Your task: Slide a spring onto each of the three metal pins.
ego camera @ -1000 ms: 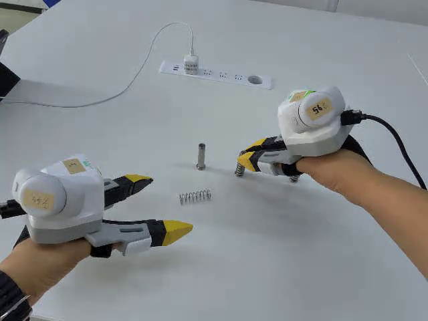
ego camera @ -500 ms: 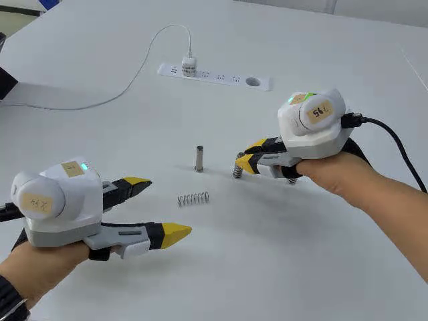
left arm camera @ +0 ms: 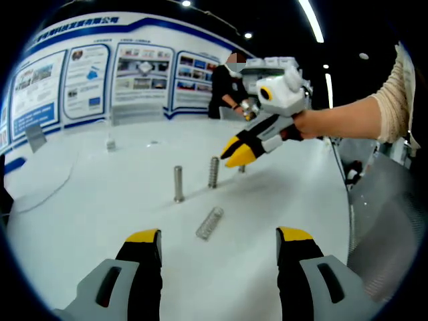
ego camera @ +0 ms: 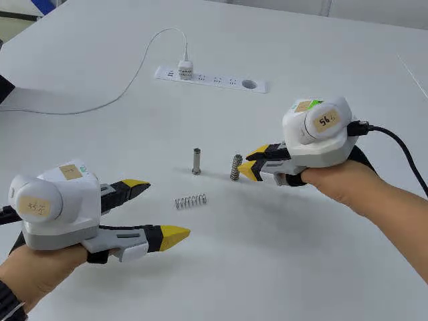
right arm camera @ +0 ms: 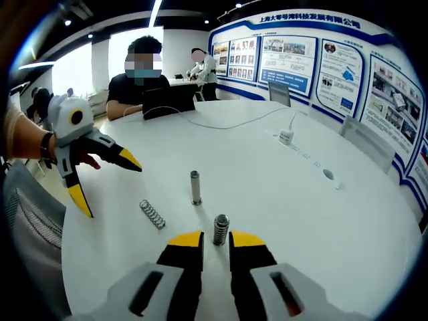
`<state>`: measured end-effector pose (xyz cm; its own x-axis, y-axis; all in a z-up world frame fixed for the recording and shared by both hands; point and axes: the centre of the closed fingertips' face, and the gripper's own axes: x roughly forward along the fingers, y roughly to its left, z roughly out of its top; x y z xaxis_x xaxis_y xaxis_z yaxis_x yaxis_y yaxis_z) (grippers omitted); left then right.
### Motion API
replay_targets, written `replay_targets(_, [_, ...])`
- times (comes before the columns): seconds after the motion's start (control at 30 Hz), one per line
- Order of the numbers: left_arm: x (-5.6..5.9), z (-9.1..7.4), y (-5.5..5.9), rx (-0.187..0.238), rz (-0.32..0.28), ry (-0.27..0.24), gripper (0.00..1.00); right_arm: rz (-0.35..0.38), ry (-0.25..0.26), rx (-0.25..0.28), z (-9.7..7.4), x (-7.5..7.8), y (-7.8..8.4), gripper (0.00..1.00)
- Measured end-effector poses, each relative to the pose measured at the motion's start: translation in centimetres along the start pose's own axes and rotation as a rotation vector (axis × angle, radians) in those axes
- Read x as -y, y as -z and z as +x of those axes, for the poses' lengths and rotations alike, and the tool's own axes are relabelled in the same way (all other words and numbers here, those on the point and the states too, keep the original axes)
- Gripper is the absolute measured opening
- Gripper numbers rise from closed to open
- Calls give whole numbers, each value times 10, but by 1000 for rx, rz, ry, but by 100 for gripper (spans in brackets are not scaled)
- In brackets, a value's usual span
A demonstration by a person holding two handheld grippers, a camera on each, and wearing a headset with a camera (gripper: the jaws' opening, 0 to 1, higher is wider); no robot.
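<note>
Holding nothing, the right tool point(right arm camera: 216, 239) is kept with its jaws narrowly parted, the yellow tips levelled just short of the sprung pin point(right arm camera: 221, 229); whether they touch cannot be told. In the head view that sprung pin is stood upright just right of the bare pin point(ego camera: 196, 160). The right hand point(ego camera: 334, 177) is wrapped around the tool's body, with the forearm stretched in from the right of the bare pin. The left tool point(ego camera: 164, 207) is held wide open and empty, left of the bare pin and nearer the person, and is gripped from underneath by the left hand point(ego camera: 33, 267). A loose spring point(ego camera: 190, 200) is laid flat on the surface point(ego camera: 221, 267), between the bare pin and the left tool.
</note>
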<state>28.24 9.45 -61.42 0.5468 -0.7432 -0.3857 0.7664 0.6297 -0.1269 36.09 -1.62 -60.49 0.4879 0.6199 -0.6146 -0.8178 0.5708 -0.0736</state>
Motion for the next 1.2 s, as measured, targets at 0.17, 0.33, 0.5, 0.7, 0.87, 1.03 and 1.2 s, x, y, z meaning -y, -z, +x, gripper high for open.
replay_targets(0.17, [2,1,0,-2,-1,3,71,-14,-20,2,-3,-11,3,16])
replay_targets(0.33, [3,2,-1,-4,5,5,71,-26,-44,2,-1,-17,6,16])
replay_targets(0.5, [3,1,-2,-3,6,4,71,-51,-78,10,2,-27,3,16])
replay_targets(0.7, [3,1,0,-4,5,1,71,-90,-142,24,8,-43,-5,16])
replay_targets(0.87, [2,1,1,-6,1,0,71,-113,-185,23,14,-52,-7,16])
replay_targets(1.03, [2,1,1,-7,0,-2,71,-125,-217,27,19,-57,-10,17])
replay_targets(1.2, [2,1,1,-8,2,-1,71,-140,-246,17,24,-63,-9,17])
